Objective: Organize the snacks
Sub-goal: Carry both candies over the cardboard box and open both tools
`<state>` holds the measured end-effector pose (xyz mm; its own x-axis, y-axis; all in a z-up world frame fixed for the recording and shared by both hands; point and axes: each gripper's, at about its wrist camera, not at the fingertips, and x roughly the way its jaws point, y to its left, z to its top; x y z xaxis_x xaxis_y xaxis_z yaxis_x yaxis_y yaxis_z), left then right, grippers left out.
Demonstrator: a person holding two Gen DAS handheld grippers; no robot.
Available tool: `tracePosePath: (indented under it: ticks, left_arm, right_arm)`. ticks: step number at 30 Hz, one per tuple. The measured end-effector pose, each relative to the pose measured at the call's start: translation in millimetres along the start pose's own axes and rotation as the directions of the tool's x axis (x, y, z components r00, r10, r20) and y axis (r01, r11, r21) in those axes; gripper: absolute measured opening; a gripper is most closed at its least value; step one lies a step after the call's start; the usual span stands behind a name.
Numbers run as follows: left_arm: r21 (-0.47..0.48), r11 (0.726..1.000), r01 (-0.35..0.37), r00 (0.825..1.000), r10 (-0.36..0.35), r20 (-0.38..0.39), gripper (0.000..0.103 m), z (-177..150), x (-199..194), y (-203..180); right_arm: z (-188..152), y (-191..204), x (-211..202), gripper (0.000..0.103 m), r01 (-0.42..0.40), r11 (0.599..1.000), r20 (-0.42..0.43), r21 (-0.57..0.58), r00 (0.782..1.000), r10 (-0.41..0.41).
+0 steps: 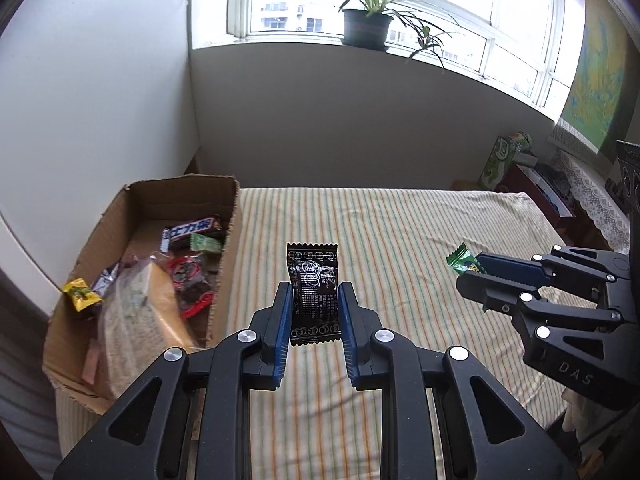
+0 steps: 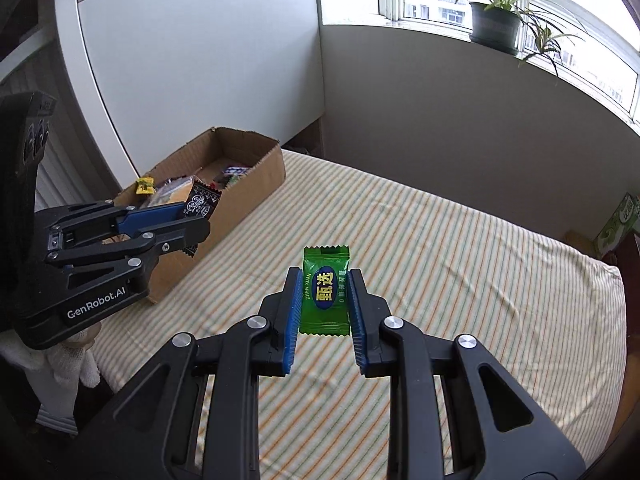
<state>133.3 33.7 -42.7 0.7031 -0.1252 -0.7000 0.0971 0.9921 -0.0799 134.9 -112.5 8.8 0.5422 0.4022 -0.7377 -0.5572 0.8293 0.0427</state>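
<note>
While L gripper [image 1: 314,300] pinches black packet [image 1: 313,280] & R gripper [image 2: 325,296] green candy [image 2: 326,288], striped cloth [image 1: 400,240] lies under window [image 1: 440,8].

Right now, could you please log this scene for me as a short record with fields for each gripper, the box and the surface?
left gripper: shut on black packet, held upright in the air
right gripper: shut on green packet, held upright in the air
cardboard box: open, on the left edge of the surface, already holding several wrapped snacks
yellow candy: at the box's near left wall
striped cloth: covers the surface; no loose snacks seen on it
potted plant: on the windowsill behind
</note>
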Motion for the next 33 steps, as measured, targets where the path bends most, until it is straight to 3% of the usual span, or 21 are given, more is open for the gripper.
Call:
tracePosePath:
  ticks: [8, 17, 33]
  left_arm:
    - [-0.056, 0.997, -0.051, 0.997, 0.054, 0.048, 0.021, -2, -24, 45]
    - [-0.117, 0.988, -0.104, 0.993, 0.11, 0.045, 0.021, -12, -31, 92]
    - [-0.171, 0.973, -0.158, 0.987, 0.162, 0.009, 0.021, -9, -10, 143]
  right_arm:
    - [42, 46, 16, 0.023, -0.04, 0.997, 0.029, -0.073, 0.999, 0.042]
    - [75, 89, 49, 0.023, -0.083, 0.989, 0.02, -0.121, 0.996, 0.086]
    - [100, 108, 114, 0.024, -0.138, 0.983, -0.044, -0.123, 0.99, 0.133]
